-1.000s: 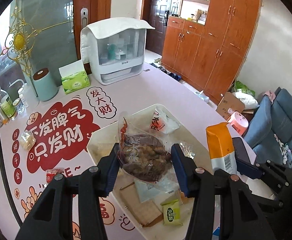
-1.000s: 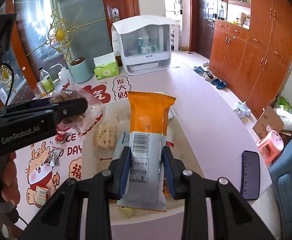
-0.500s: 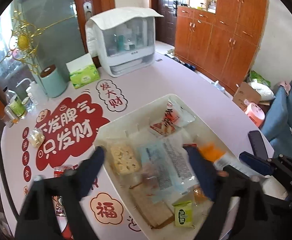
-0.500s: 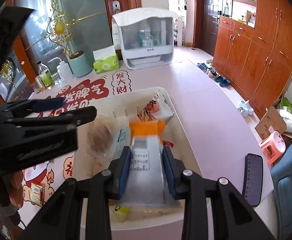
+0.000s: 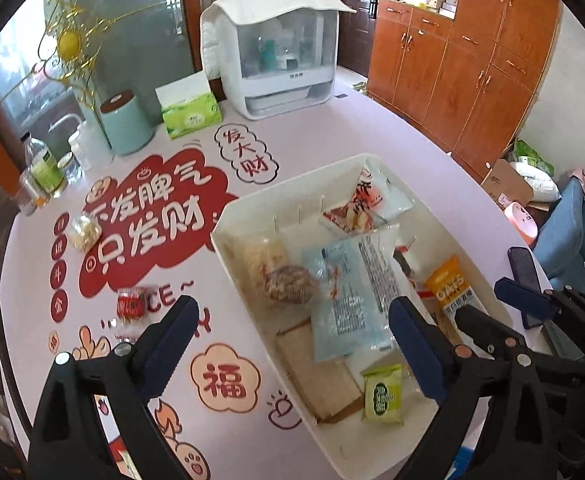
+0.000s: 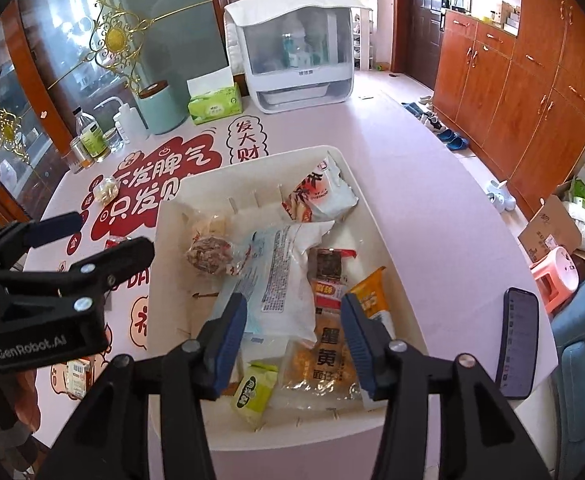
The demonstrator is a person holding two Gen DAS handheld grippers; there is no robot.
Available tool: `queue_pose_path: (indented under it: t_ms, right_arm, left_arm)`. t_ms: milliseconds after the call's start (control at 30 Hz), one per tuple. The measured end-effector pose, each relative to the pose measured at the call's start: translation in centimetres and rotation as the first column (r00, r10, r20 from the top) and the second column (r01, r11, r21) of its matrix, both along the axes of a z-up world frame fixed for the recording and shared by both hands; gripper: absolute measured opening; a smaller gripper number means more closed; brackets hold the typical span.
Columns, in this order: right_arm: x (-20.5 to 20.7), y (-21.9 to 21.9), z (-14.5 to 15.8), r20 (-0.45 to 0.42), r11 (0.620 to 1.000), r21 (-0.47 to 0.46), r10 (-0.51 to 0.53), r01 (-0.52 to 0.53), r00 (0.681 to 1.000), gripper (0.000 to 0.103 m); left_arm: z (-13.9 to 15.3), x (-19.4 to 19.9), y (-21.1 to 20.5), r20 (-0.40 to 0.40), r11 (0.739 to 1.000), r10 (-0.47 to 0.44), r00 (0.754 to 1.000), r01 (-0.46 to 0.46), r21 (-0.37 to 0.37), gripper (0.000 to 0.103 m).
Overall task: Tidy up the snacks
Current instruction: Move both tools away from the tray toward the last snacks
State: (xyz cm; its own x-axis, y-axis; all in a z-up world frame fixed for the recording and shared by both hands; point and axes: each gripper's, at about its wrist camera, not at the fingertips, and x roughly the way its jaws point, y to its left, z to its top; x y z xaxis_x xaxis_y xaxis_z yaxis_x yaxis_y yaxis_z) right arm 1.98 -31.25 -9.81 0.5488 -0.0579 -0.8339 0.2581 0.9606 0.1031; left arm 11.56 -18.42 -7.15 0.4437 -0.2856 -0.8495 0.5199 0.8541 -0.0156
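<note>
Both grippers empty, left gripper [image 5: 292, 344] and right gripper [image 6: 294, 334] fingers spread over white tray [image 6: 376, 216] of snacks on bench [image 5: 332, 136].

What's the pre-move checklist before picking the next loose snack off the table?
1. Left tool open, empty: ok.
2. Right tool open, empty: ok.
3. Brown snack and orange packet lying in the white bin: ok.
4. Red candy loose on the table, apart from the bin: ok.
5. Pale snack further left, unobstructed: ok.
6. Room left in the bin: cannot tell.
</note>
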Motion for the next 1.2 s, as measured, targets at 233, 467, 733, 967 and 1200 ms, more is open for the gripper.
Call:
queue_pose_path:
  t_ms: [233, 467, 733, 967, 1200]
  right_arm:
    - [0.3, 0.7, -0.2, -0.016, 1.000, 0.019, -0.009, 0.009, 1.000, 0.049]
    - [0.0, 1.8, 0.5, 0.007, 1.000, 0.016, -0.010, 0.010, 1.000, 0.049]
    - [-0.1, 3.5, 1.2, 0.012, 0.999, 0.036, -0.004, 0.003, 1.000, 0.049]
    - [0.1, 6.6, 2.8, 0.058, 0.998, 0.050, 0.022, -0.025, 0.998, 0.049]
    - [1.6, 12.5, 4.4, 0.076, 0.991, 0.018, 0.132, -0.133, 0.988, 0.049]
  left_arm:
    - [0.5, -0.9, 1.3, -0.004, 1.000, 0.000, 1.000, 0.000, -0.019, 0.095]
    - [1.0, -1.7, 2.9, -0.002, 1.000, -0.004, 1.000, 0.004, -0.030, 0.095]
    - [1.1, -2.7, 6.8, -0.006, 1.000, 0.029, 1.000, -0.029, -0.005, 0.095]
    - [2.7, -2.8, 13.6, -0.004, 0.994, 0.106, 0.994, -0.107, -0.031, 0.095]
    - [5.1, -0.7, 22.3, 0.003, 0.973, 0.223, 0.975, -0.222, -0.056, 0.095]
